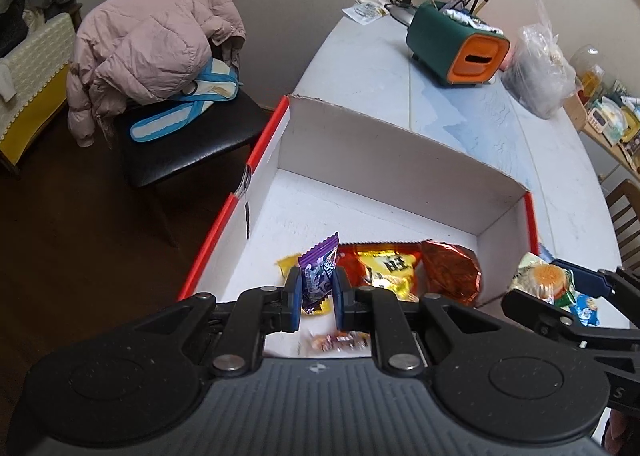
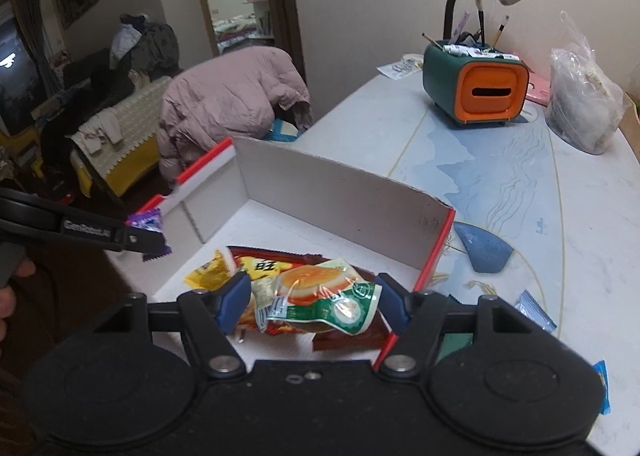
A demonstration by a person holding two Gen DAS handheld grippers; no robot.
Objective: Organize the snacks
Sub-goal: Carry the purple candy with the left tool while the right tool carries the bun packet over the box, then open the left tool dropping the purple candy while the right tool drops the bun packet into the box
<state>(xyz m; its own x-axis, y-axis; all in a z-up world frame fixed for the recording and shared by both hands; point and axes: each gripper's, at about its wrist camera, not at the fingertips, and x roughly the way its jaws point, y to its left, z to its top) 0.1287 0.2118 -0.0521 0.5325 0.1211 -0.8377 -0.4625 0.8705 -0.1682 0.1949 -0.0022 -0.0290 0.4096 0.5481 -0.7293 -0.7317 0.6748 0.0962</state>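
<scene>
We see the left gripper (image 1: 316, 292) clenched on a purple candy wrapper (image 1: 318, 276), low centre of the left wrist view, over the white cardboard box (image 1: 360, 144) with red edges. The right gripper (image 2: 310, 302) grips a clear-and-green packet holding a round orange cake (image 2: 320, 292), bottom centre of the right wrist view, above the box's near right corner. In the box lie a red-and-yellow snack bag (image 1: 380, 268) and a small yellow packet (image 1: 288, 262). A blue sachet (image 2: 534, 310) lies on the table (image 2: 500, 184), lower right.
</scene>
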